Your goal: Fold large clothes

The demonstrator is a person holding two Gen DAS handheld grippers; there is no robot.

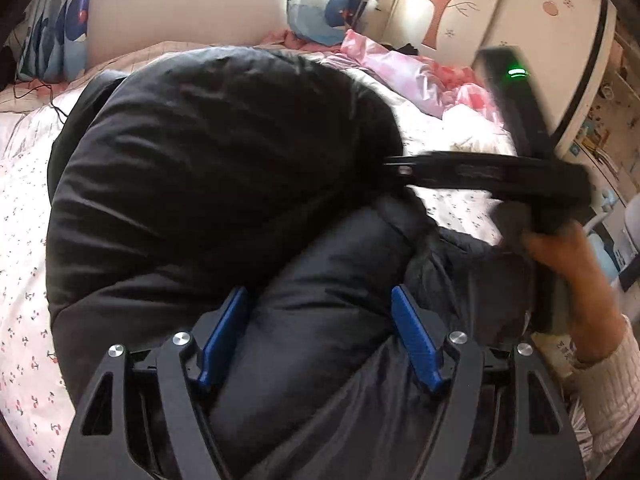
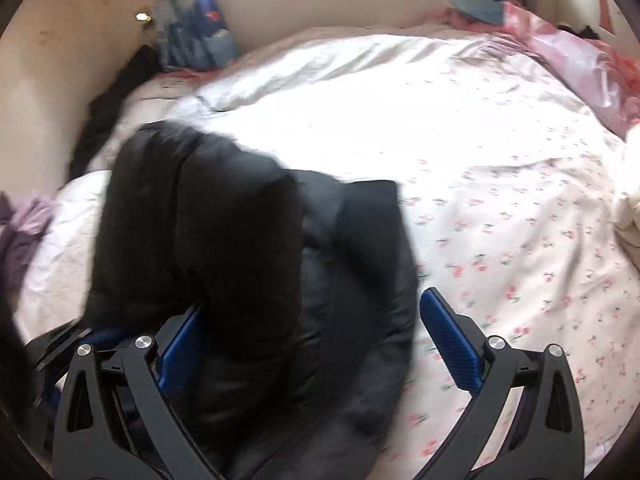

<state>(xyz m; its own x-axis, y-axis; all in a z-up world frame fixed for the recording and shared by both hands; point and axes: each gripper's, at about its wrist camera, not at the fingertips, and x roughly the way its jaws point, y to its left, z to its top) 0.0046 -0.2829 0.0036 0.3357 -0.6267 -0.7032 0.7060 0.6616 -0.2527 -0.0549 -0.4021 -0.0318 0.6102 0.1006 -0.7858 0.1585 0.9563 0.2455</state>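
Observation:
A black puffy jacket (image 1: 208,168) lies bunched on the bed. My left gripper (image 1: 318,294) is low over its near part. The blue pads (image 1: 412,332) stand apart, and a thick padded roll of the jacket lies between them without being squeezed. My right gripper (image 1: 400,169) comes in edge-on from the right, held by a hand (image 1: 560,252), with its tip at the jacket's right edge. In the right wrist view the right gripper (image 2: 312,304) is wide open. The jacket (image 2: 224,232) fills the left half of its gap, against the left pad (image 2: 180,344).
The bed has a white cherry-print sheet (image 2: 500,208). A pink quilt (image 1: 404,68) is piled at the far right. Blue-patterned pillows (image 1: 320,12) lean on the white headboard (image 1: 188,4). A wardrobe with a tree picture (image 1: 480,12) stands to the right. Dark clothes (image 2: 112,108) lie by the wall.

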